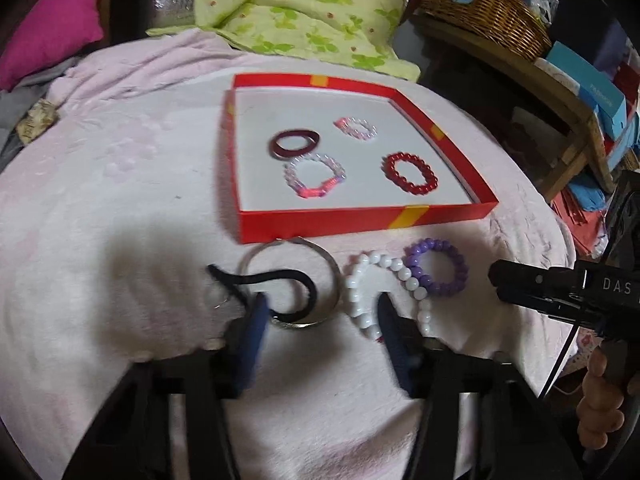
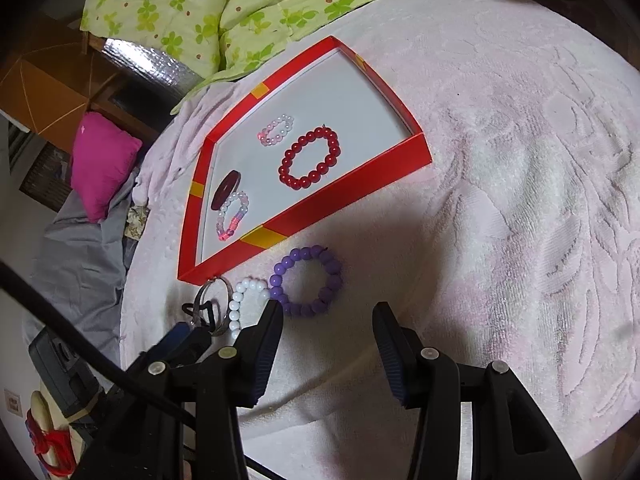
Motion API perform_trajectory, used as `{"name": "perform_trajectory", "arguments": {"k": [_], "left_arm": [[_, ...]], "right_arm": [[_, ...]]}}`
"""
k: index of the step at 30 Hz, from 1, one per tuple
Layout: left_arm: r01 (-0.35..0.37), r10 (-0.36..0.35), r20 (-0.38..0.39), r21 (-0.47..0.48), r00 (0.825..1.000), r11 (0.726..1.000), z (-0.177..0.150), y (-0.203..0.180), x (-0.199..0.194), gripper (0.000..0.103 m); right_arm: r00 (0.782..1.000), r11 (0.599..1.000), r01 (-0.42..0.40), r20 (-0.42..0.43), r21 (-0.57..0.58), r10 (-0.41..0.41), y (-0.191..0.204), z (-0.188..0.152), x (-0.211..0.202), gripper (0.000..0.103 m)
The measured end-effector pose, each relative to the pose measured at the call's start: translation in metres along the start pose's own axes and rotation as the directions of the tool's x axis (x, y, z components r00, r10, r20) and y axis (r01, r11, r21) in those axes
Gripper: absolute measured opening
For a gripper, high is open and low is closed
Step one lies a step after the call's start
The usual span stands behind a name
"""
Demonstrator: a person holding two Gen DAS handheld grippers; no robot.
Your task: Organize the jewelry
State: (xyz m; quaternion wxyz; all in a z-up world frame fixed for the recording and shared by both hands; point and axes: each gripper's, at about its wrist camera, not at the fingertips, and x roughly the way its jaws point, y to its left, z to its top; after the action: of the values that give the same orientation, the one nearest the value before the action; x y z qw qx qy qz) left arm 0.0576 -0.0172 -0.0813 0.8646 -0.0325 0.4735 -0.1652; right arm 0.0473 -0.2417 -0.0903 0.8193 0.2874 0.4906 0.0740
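A red tray (image 1: 360, 224) with a white floor lies on a pale pink towel (image 1: 120, 200) and holds several bracelets, among them a red bead one (image 1: 410, 172) and a dark red bangle (image 1: 294, 142). In front of it lie a silver bangle (image 1: 334, 276), a black hair tie (image 1: 280, 274), a white bead bracelet (image 1: 354, 288) and a purple bead bracelet (image 1: 460, 268). My left gripper (image 1: 322, 304) is low over the towel, its jaws apart around the silver bangle and hair tie, the right finger over the white beads. My right gripper (image 2: 328, 312) is open and empty, just short of the purple bracelet (image 2: 280, 284).
A green floral quilt (image 1: 288, 12) and a magenta pillow (image 1: 56, 24) lie behind the towel. On a wooden shelf at the right stand a wicker basket (image 1: 488, 20) and blue boxes (image 1: 592, 88). The towel's right edge drops off close to the right gripper.
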Motion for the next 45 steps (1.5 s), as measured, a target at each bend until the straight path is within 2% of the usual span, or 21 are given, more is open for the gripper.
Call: {"name": "perform_trajectory", "arguments": {"k": [2, 7, 11, 13, 15, 17, 25, 28, 30, 32, 34, 37, 39, 40, 41, 45], "left_arm": [[0.006, -0.007, -0.018, -0.008, 1.0, 1.0, 0.001, 0.001, 0.007, 0.03], [0.045, -0.047, -0.021, -0.061, 0.999, 0.997, 0.001, 0.01, 0.009, 0.009], [0.067, -0.068, -0.011, -0.061, 0.998, 0.996, -0.002, 0.017, 0.001, 0.008], [0.067, -0.067, -0.007, -0.067, 0.998, 0.996, -0.003, 0.022, -0.002, 0.008], [0.083, -0.083, 0.002, -0.075, 0.997, 0.994, -0.004, 0.027, -0.009, 0.007], [0.078, -0.078, 0.013, -0.07, 0.997, 0.994, -0.005, 0.03, -0.015, 0.007], [0.002, 0.002, 0.043, -0.082, 0.999, 0.997, -0.006, 0.052, -0.03, 0.007], [-0.009, 0.013, 0.034, -0.12, 0.999, 0.993, -0.004, 0.061, -0.027, 0.009], [-0.004, 0.008, 0.026, -0.149, 1.0, 0.989, -0.002, 0.066, -0.024, 0.019], [0.003, 0.002, 0.027, -0.179, 1.0, 0.984, -0.001, 0.069, -0.02, 0.047], [0.005, 0.002, 0.036, -0.193, 0.999, 0.981, 0.001, 0.069, -0.018, 0.051], [0.018, -0.008, 0.048, -0.202, 0.999, 0.979, 0.007, 0.069, -0.01, 0.051], [0.02, -0.01, 0.047, -0.212, 0.999, 0.977, 0.009, 0.072, -0.004, 0.042], [0.023, -0.016, 0.036, -0.217, 0.999, 0.976, 0.009, 0.073, 0.0, 0.023], [0.032, -0.027, 0.024, -0.22, 0.999, 0.975, 0.009, 0.073, 0.004, 0.011], [0.059, -0.052, 0.037, -0.234, 0.998, 0.97, 0.01, 0.074, 0.001, 0.007]], "right_arm": [[1.0, 1.0, 0.009, 0.003, 0.003, -0.009, 0.002, 0.001, 0.003, 0.051], [0.997, 0.996, 0.076, 0.037, -0.047, -0.074, 0.015, 0.01, 0.012, 0.051], [0.99, 0.985, 0.137, 0.036, -0.101, -0.134, 0.021, 0.019, 0.027, 0.05], [0.982, 0.973, 0.187, 0.032, -0.138, -0.184, 0.023, 0.022, 0.036, 0.043], [0.969, 0.95, 0.245, 0.068, -0.194, -0.236, 0.029, 0.021, 0.038, 0.023], [0.96, 0.933, 0.279, 0.085, -0.227, -0.267, 0.033, 0.017, 0.039, 0.012], [0.963, 0.94, 0.269, 0.095, -0.212, -0.254, 0.026, 0.011, 0.028, 0.011], [0.964, 0.943, 0.265, 0.084, -0.2, -0.253, 0.021, 0.011, 0.025, 0.011], [0.967, 0.949, 0.253, 0.073, -0.188, -0.244, 0.018, 0.011, 0.025, 0.011], [0.968, 0.95, 0.251, 0.071, -0.187, -0.242, 0.017, 0.011, 0.024, 0.011], [0.968, 0.949, 0.252, 0.068, -0.189, -0.243, 0.018, 0.01, 0.024, 0.011], [0.967, 0.947, 0.256, 0.068, -0.195, -0.247, 0.019, 0.009, 0.024, 0.011], [0.966, 0.947, 0.256, 0.069, -0.195, -0.248, 0.019, 0.009, 0.025, 0.011], [0.967, 0.947, 0.256, 0.069, -0.195, -0.247, 0.019, 0.009, 0.025, 0.011], [0.967, 0.947, 0.256, 0.069, -0.194, -0.247, 0.019, 0.009, 0.025, 0.011], [0.969, 0.95, 0.247, 0.072, -0.191, -0.237, 0.02, 0.008, 0.025, 0.011]]}}
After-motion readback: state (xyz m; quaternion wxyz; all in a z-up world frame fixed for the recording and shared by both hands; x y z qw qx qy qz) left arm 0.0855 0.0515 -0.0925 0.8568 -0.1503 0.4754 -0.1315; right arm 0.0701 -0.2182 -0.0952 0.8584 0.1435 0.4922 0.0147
